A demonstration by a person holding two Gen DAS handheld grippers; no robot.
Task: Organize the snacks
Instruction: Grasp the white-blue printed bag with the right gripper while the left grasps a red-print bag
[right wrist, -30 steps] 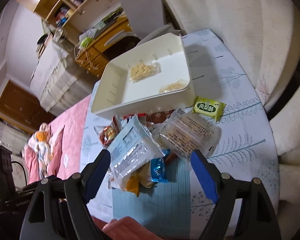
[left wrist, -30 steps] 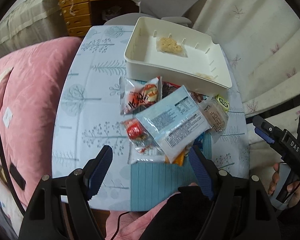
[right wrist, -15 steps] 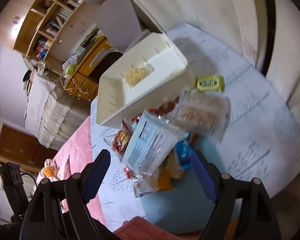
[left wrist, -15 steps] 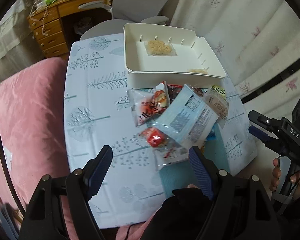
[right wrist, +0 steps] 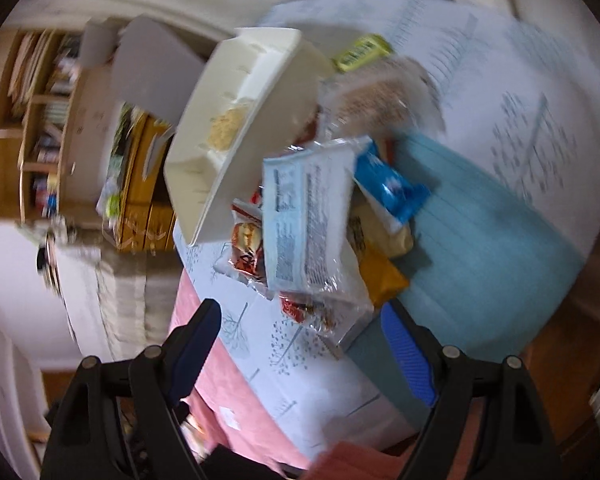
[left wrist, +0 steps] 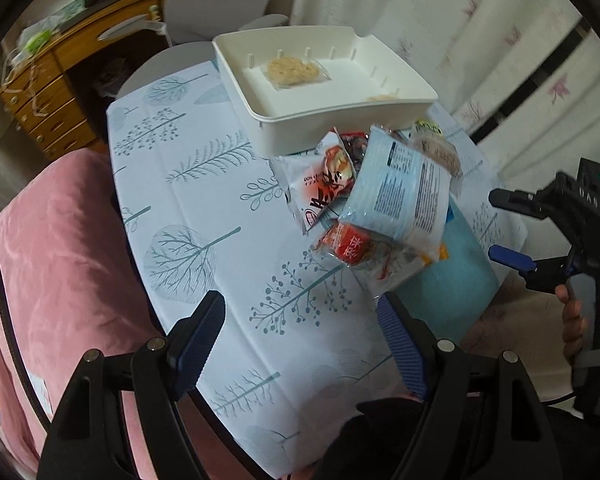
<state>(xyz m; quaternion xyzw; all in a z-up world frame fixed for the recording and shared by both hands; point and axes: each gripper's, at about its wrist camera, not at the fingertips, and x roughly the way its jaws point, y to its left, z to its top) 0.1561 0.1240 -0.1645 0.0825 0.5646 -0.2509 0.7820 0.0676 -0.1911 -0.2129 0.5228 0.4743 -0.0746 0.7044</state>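
A pile of snack packets (left wrist: 376, 208) lies on the tree-patterned tablecloth (left wrist: 204, 208), just in front of a white bin (left wrist: 324, 80) that holds a pale cracker pack (left wrist: 294, 72). A light blue packet (left wrist: 400, 192) tops the pile, with red packets (left wrist: 348, 246) under it. My left gripper (left wrist: 300, 336) is open over bare cloth, short of the pile. My right gripper (left wrist: 508, 228) shows at the right edge, held by a hand, open. In the blurred right wrist view the right gripper (right wrist: 304, 340) hangs open just below the pile (right wrist: 312, 224), beside the bin (right wrist: 236, 128).
A pink quilt (left wrist: 60, 256) borders the table on the left. A wooden drawer unit (left wrist: 48, 92) and a grey chair (left wrist: 216, 4) stand behind the table. White curtains (left wrist: 480, 40) hang at the right. A teal mat (right wrist: 480, 248) lies under part of the pile.
Both views have rolled strongly. The left gripper has drifted left, off the pile and over bare cloth. The right gripper has come closer to the pile, and its view is now blurred.
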